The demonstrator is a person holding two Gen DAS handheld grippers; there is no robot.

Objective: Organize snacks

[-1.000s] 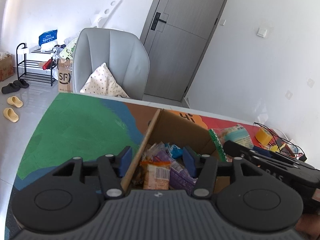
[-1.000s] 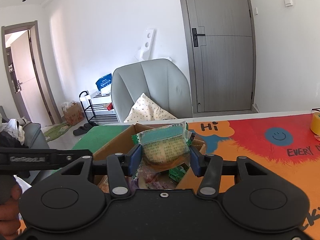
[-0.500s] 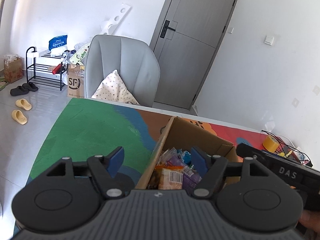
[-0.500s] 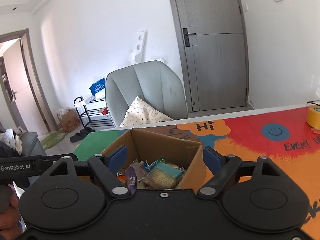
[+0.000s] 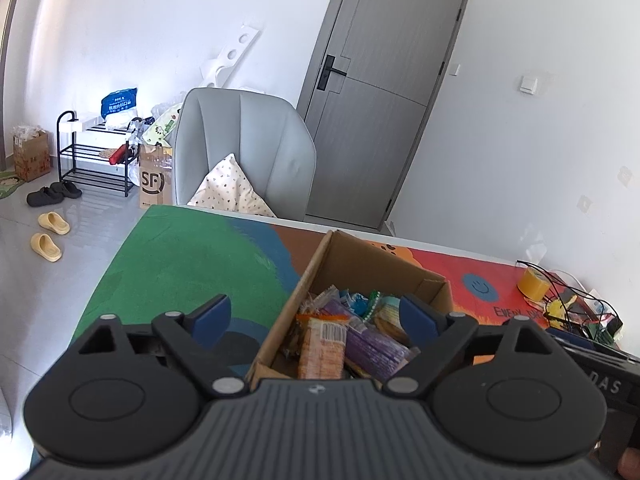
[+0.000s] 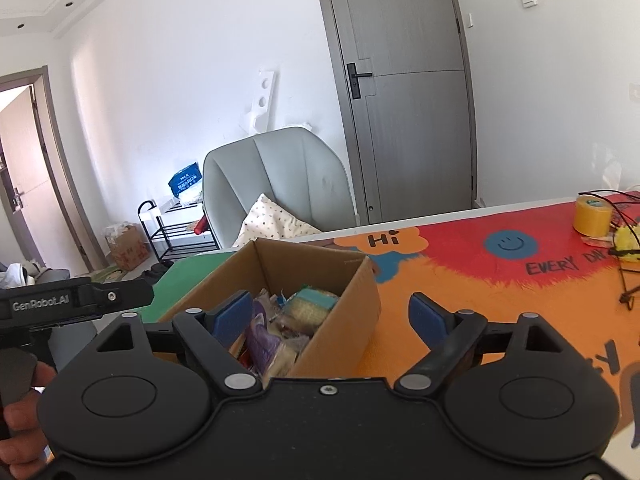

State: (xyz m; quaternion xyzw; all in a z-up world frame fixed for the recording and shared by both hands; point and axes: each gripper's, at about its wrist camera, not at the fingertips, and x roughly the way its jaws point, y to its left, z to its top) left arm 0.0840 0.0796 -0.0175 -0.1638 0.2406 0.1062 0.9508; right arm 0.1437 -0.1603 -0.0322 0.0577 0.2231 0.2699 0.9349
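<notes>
An open cardboard box stands on the colourful table mat and holds several snack packets, among them an orange packet, a purple packet and a green-edged cracker packet. My left gripper is open and empty, held above the box's near end. My right gripper is open and empty, just above the box's right wall. The left gripper's body shows at the left of the right wrist view.
A yellow tape roll and tangled black cables lie at the table's far right. A grey chair with a dotted cushion stands behind the table. A shoe rack and slippers are on the floor at left.
My right gripper opened and dropped the green-edged cracker packet into the box, then drew back to the right. My left gripper opened wider and pulled back a little.
</notes>
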